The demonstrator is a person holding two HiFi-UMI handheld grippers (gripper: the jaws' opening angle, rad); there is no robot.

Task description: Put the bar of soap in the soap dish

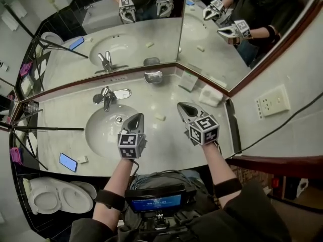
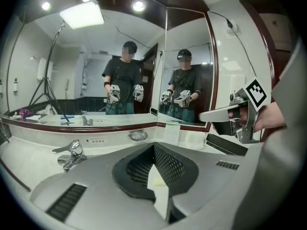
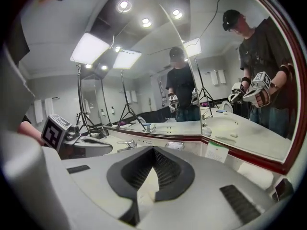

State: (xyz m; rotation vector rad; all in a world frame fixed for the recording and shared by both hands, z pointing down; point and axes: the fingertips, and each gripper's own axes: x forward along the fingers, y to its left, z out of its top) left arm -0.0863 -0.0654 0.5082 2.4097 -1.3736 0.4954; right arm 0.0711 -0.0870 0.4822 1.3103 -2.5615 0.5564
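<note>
- Bar of soap (image 1: 160, 117): a small pale rectangular block with hard edges. It lies flat on the counter (image 1: 166, 145), just right of the basin (image 1: 101, 131) and between the two gripper tips. It is not in the dish.
- Soap dish (image 1: 153, 76): a shallow tray of shiny metal, set in the back corner under the mirror seam, right of the tap (image 1: 107, 99). It is well apart from the soap and looks empty (glare makes this uncertain).
- Left gripper (image 1: 136, 119): jaws pressed together with nothing between them, held over the basin's right rim.
- Right gripper (image 1: 184, 108): jaws also together and empty, held above the counter just right of the soap, tip pointing toward the back corner.
- Judgement: the pick has not been made. One pair of jaws must open before it can go down on the bar.
- Surfaces: the pads (image 3: 165, 169) are black and fine-ribbed, so they should bite. The counter is polished, veined stone, so the bar may skate if nudged.
</note>
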